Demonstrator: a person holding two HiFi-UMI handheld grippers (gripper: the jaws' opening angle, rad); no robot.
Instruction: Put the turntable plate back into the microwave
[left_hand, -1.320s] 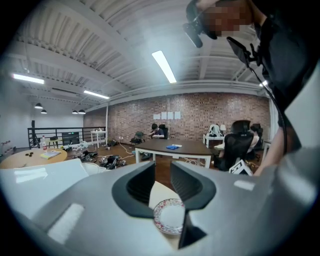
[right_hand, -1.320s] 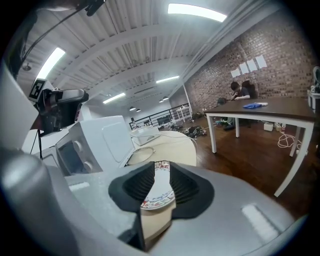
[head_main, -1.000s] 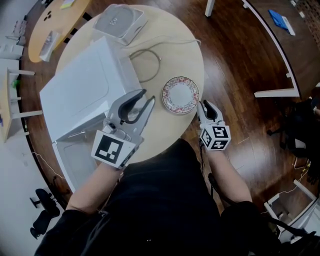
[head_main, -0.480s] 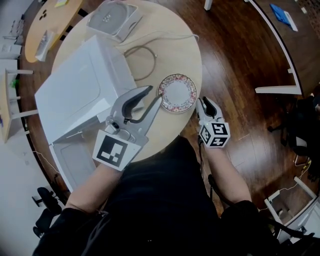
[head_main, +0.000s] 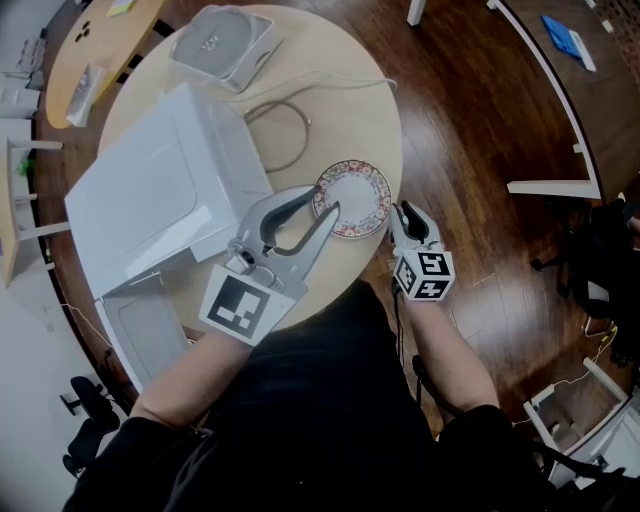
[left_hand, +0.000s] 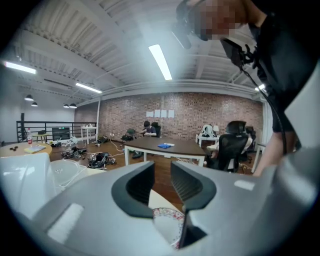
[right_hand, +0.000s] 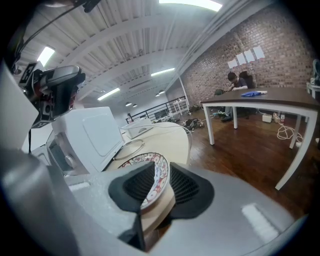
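The plate (head_main: 355, 195), white with a floral rim, lies near the front edge of the round table (head_main: 350, 90). My right gripper (head_main: 404, 210) is at its right rim. In the right gripper view the rim of the plate (right_hand: 145, 162) stands between the pads, and the gripper (right_hand: 162, 175) is shut on it. My left gripper (head_main: 325, 200) is open and empty, its tips over the plate's left rim. The plate (left_hand: 167, 224) shows just below its jaws (left_hand: 161, 172). The white microwave (head_main: 160, 190) stands to the left, its door (head_main: 145, 325) swung open towards me.
A cable loop (head_main: 275, 135) lies behind the plate. A flat white device (head_main: 220, 40) sits at the table's far edge. Dark wood floor and white table legs (head_main: 550, 185) are to the right. Another table (head_main: 100, 50) stands at the upper left.
My left gripper has moved right and forward, from beside the microwave to the plate's left rim. The right gripper has stayed at the plate's right rim.
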